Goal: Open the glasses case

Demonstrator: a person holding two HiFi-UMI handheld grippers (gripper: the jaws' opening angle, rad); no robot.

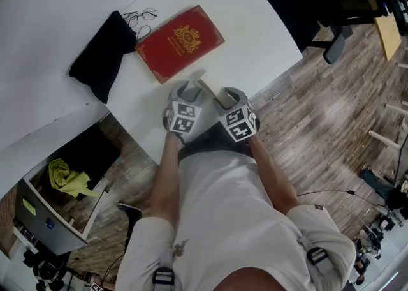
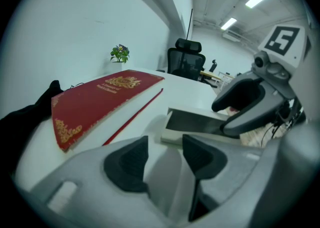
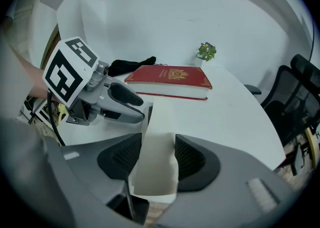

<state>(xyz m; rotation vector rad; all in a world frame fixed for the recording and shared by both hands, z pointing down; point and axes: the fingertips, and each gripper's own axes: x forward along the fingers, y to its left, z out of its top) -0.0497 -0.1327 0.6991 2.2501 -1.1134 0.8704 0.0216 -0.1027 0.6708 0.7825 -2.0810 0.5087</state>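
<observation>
- My left gripper (image 2: 165, 159) pinches a white part of the glasses case (image 2: 200, 122), at lower centre of its view.
- My right gripper (image 3: 156, 158) clamps the same case, bottom centre there.

— What is the glasses case (image 3: 156, 172) made of?
— It's off-white, matt and smooth. I can't tell the material.
— And the rest?
— The red book (image 1: 180, 43) has a faintly glossy cover with gilt print. The pouch (image 1: 102, 53) is soft black cloth. The table (image 1: 242, 22) is smooth matt white. The right gripper (image 3: 157, 142) is grey plastic with ribbed black pads (image 3: 120, 158).
</observation>
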